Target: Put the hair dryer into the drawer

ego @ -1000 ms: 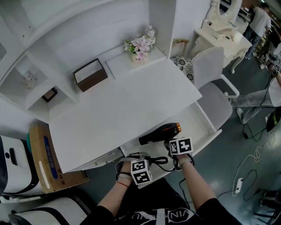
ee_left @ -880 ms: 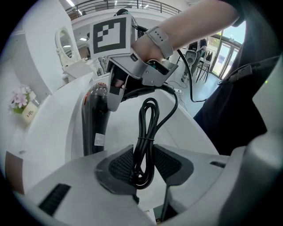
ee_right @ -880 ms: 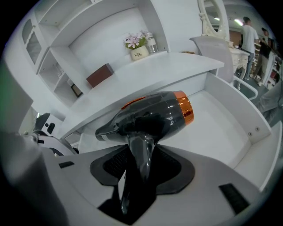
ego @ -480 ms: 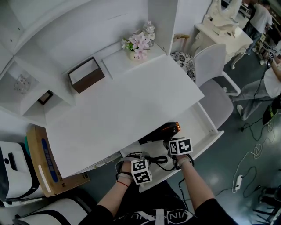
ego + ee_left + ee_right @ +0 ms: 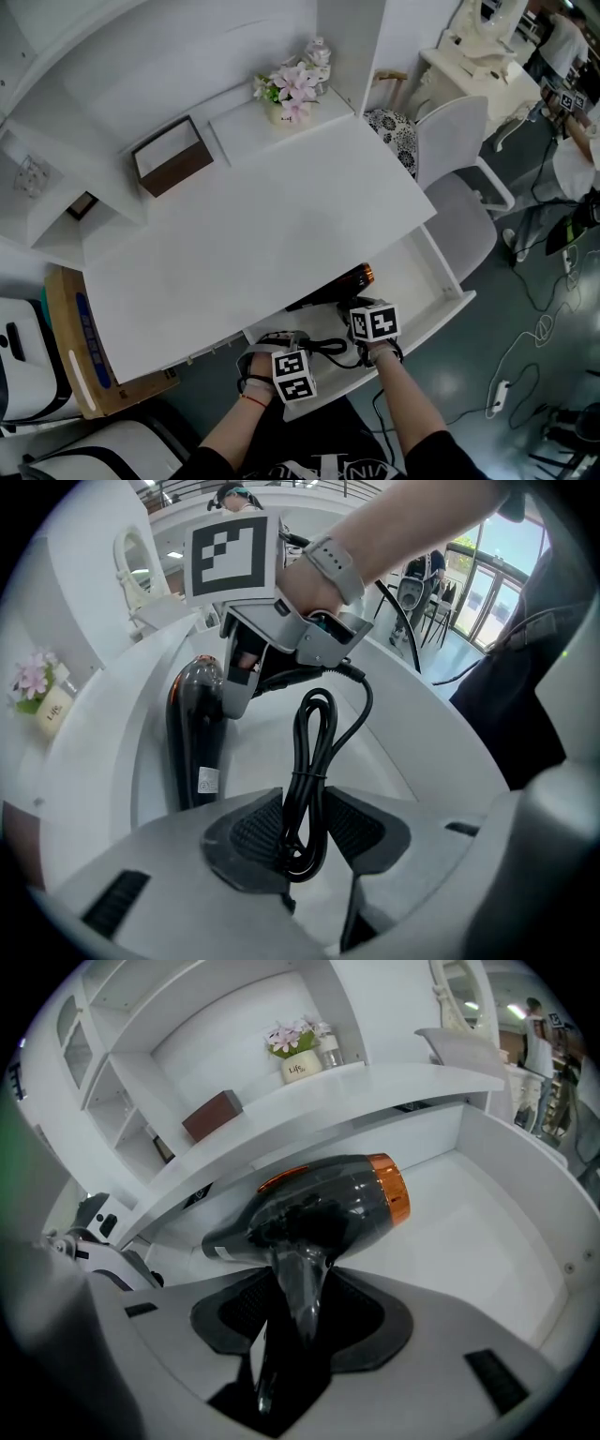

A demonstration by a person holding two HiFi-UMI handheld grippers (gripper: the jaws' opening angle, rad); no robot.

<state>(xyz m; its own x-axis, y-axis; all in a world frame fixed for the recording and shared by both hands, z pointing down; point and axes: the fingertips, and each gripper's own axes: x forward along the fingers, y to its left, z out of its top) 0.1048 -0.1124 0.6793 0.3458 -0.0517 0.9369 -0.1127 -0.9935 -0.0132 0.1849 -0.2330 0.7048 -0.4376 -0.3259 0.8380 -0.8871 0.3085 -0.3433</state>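
R gripper (image 5: pixel 302 1309): jaws clamped on handle of hair dryer (image 5: pixel 323 1206). Dryer body sits inside open drawer (image 5: pixel 487 1241), partly under desk top (image 5: pixel 244 234); floor contact not discernible. L gripper (image 5: pixel 305 832): jaws clamped on bundled cord (image 5: pixel 314 752).

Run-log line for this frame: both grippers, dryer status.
left gripper: shut on cord | right gripper: shut on hair dryer handle | drawer: open, dryer held inside, unreleased

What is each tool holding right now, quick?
The left tool is closed on the coiled cord.
The right tool is closed on the hair dryer, by its handle.
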